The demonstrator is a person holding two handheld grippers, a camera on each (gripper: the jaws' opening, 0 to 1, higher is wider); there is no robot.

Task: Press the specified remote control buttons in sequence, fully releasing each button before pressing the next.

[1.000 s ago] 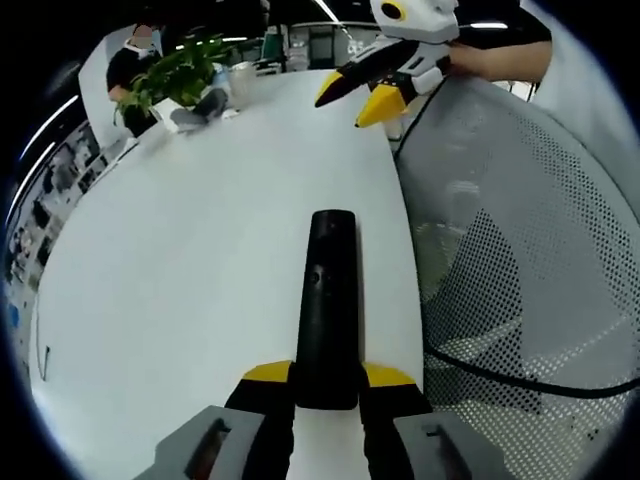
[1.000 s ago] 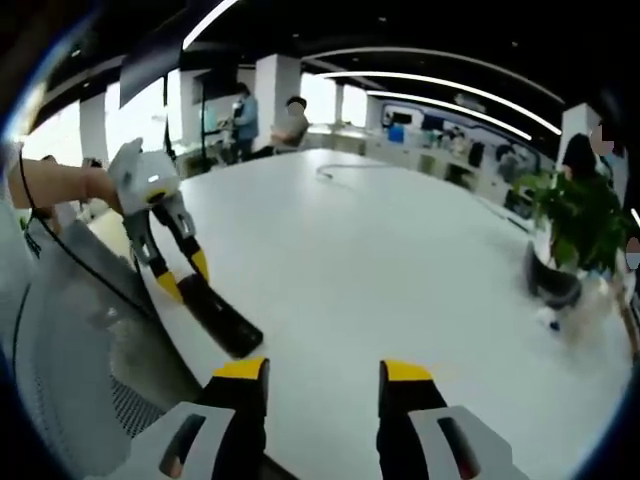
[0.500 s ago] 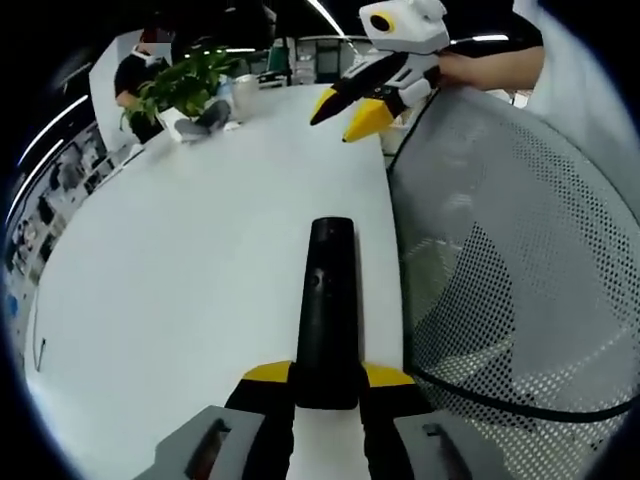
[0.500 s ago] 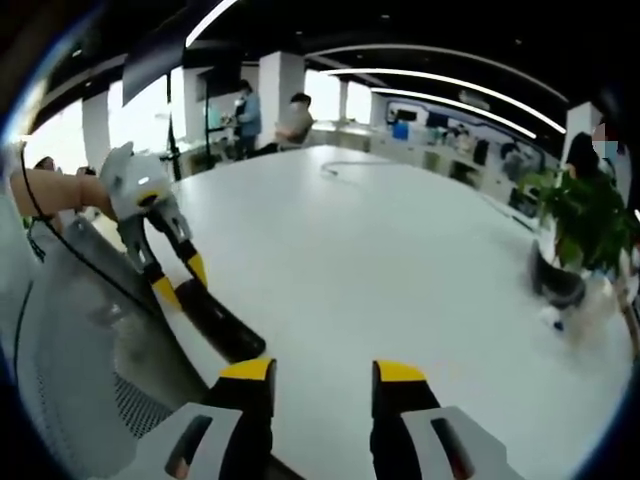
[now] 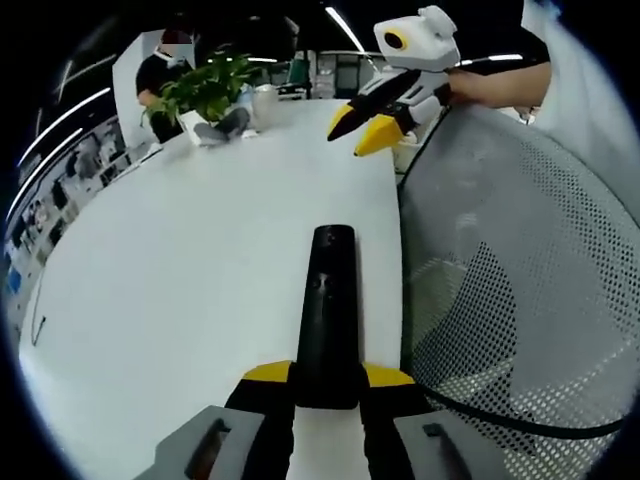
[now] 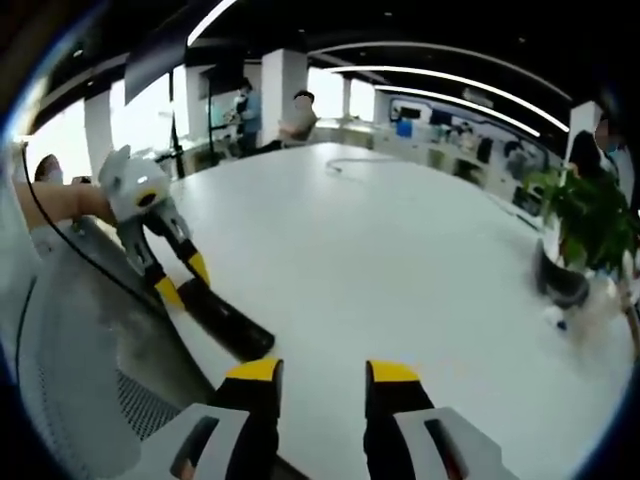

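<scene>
A wide white table (image 5: pixel 180 270) spreads out ahead of both my grippers, its near edge running just under my right jaws. A mesh chair back (image 5: pixel 520 300) rises beside my left jaws on their right side, with a dark cable (image 5: pixel 520 425) draped across it. Far beyond my left jaws, at the table's far end, sits a potted plant (image 5: pixel 205 88); the same plant (image 6: pixel 585 225) stands well off to the right of my right jaws.

My left gripper (image 5: pixel 328 385) pinches the near end of the black remote (image 5: pixel 328 300) between its 2 yellow-tipped jaws, and the remote points straight forward from them, above the table near its edge. From the right gripper view, that left gripper (image 6: pixel 180 280) sits ahead and to the left, with the remote (image 6: pixel 225 322) sticking out toward my right jaws.

My right gripper (image 6: pixel 320 372) has its 2 jaws spread with nothing between them. Seen from the left gripper, it (image 5: pixel 365 125) hangs well ahead of the remote's tip, apart from it.
</scene>
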